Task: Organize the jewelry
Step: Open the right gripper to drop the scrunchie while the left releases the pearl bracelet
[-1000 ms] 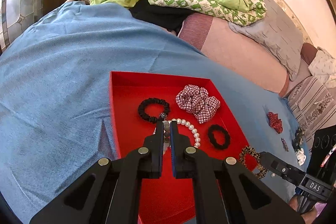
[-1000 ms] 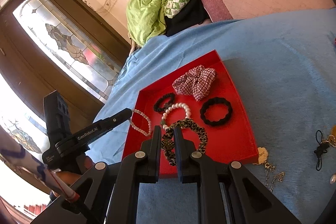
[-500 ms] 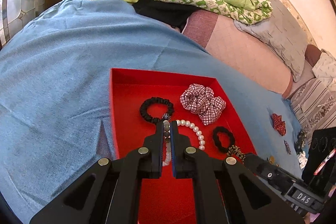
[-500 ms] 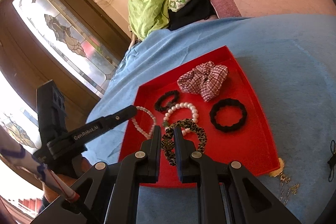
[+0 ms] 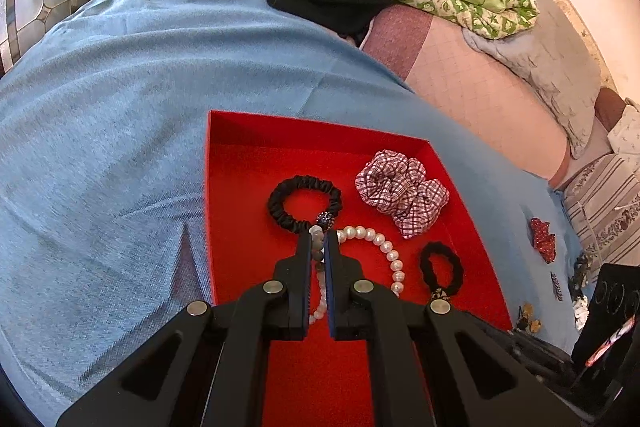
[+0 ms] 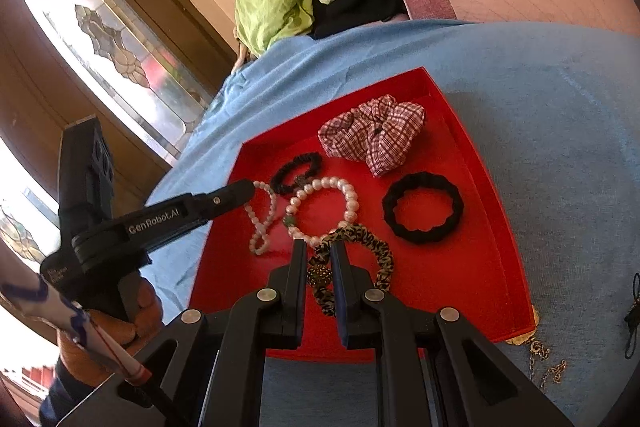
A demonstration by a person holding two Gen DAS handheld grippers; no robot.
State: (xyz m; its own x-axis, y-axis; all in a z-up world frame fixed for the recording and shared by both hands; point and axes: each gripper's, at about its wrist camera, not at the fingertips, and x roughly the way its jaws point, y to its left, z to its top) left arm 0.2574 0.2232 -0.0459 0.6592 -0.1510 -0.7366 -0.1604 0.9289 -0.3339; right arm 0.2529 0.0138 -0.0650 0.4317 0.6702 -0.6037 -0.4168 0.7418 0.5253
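A tray (image 6: 492, 187) lies on a cloth (image 6: 560, 99) spread over the bed. In the tray, a checked scrunchie (image 6: 376, 137) lies at the far end, a pearl bracelet (image 6: 324, 211) in the middle and a thick hair tie (image 6: 422, 207) to its right. A chain (image 6: 548, 359) lies on the cloth just outside the near right corner.

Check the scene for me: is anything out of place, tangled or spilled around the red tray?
Mostly tidy. Oddities: a gold chain lies half under the red tray's near corner, and a few small pieces are loose on the blue cloth. The beaded bracelet hanging from the left hand-held gripper is twisted into a figure eight.
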